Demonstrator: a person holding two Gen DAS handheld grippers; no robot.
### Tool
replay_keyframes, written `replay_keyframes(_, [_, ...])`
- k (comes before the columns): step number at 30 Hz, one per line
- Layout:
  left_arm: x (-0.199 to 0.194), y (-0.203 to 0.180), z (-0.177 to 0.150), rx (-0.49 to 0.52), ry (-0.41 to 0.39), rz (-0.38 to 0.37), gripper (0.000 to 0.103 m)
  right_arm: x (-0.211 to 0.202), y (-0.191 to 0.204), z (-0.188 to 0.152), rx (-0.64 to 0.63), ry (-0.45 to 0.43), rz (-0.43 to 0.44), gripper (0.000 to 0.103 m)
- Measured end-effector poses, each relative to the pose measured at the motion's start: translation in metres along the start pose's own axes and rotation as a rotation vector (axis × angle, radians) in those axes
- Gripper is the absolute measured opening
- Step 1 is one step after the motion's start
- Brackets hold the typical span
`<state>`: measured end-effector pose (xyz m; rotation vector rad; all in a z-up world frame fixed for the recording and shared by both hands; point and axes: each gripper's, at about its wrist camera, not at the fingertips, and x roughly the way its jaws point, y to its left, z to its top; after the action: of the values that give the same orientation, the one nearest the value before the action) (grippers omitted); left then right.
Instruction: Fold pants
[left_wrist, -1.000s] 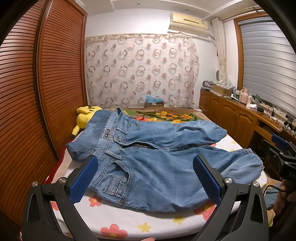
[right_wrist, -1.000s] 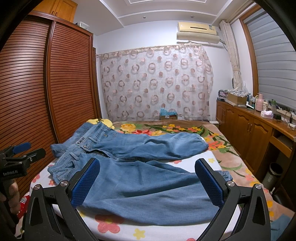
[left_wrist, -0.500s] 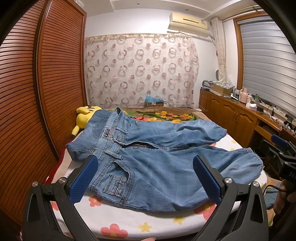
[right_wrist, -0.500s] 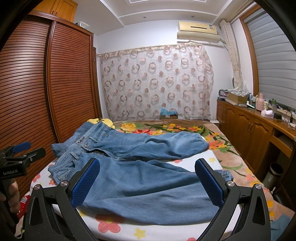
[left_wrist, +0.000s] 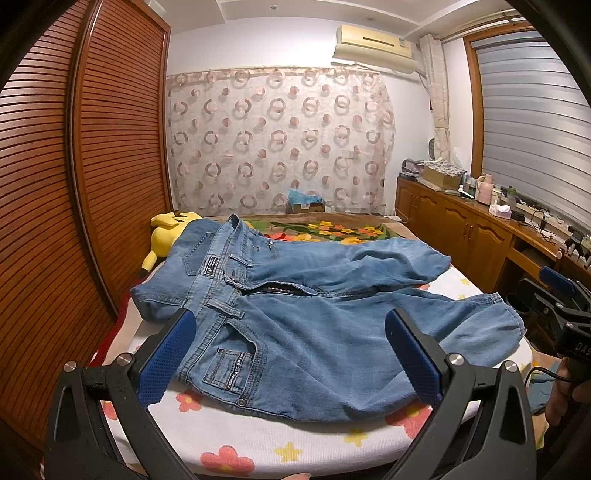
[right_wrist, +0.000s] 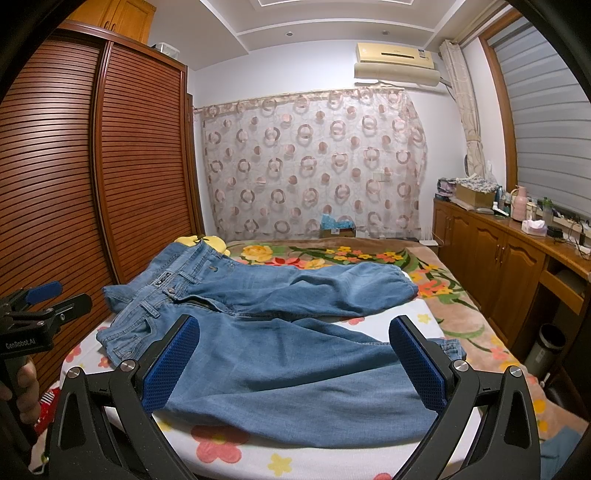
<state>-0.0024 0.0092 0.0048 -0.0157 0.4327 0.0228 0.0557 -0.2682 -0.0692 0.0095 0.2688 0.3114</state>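
**While the pants lie unfolded: task status at the starting position**

As the pants (left_wrist: 314, 314) are spread flat on the bed (left_wrist: 258, 439) with no fold yet made, the task is judged to be at its very beginning.

**Position of the garment.** The pants are blue denim. The waistband (left_wrist: 218, 291) points toward the wardrobe (left_wrist: 74, 184) side; both legs run toward the cabinet (left_wrist: 461, 232) side. The legs lie apart in a shallow V, with a strip of bed cover showing between them near the hems. The zip is open. A yellow plush toy (left_wrist: 166, 236) lies just beyond the waistband, partly covered by it.

**Left gripper** (left_wrist: 291, 354). Fingers wide apart, nothing between them. It hovers over the near edge of the bed, facing the hip and front pocket of the near leg. No contact with the cloth is visible.

**Right gripper** (right_wrist: 295, 362). Fingers wide apart, empty. It hovers over the lower part of the near leg, toward the hem (right_wrist: 450, 347). No contact is visible.

**Completed.** The garment is laid out, though not fully smoothed.

**Remaining.**
1. Grasp the near leg at the waist and at the hem.
2. Lay one leg over the other, seams aligned.
3. Fold the doubled legs toward the waistband, once or twice.

**Caution.** The far leg carries wrinkles; these may need smoothing before stacking.
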Motion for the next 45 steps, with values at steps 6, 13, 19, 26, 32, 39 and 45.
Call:
replay_keyframes(6, [0.000, 0.000, 0.000, 0.000, 0.000, 0.000, 0.102, 0.000, -0.001, 0.000, 0.000, -0.001, 0.001, 0.103])
replay_keyframes(13, [0.000, 0.000, 0.000, 0.000, -0.001, 0.000, 0.102, 0.000, 0.000, 0.000, -0.001, -0.001, 0.001, 0.103])
replay_keyframes(19, [0.000, -0.001, 0.001, -0.001, 0.000, 0.001, 0.102, 0.000, 0.000, 0.000, -0.002, -0.001, 0.001, 0.103])
replay_keyframes(26, [0.000, -0.001, 0.001, 0.000, 0.000, 0.001, 0.102, 0.000, 0.000, -0.001, -0.003, -0.001, 0.002, 0.103])
replay_keyframes(32, [0.008, -0.004, 0.000, 0.007, 0.020, -0.002, 0.102, 0.003, -0.001, -0.002, -0.005, 0.011, 0.006, 0.103])
replay_keyframes(39, [0.020, -0.001, -0.012, 0.005, 0.062, -0.003, 0.102, 0.009, -0.009, -0.007, -0.002, 0.046, 0.016, 0.103])
replay_keyframes(45, [0.031, 0.009, -0.024, -0.007, 0.091, -0.004, 0.102, 0.012, -0.015, -0.005, -0.010, 0.070, 0.027, 0.101])
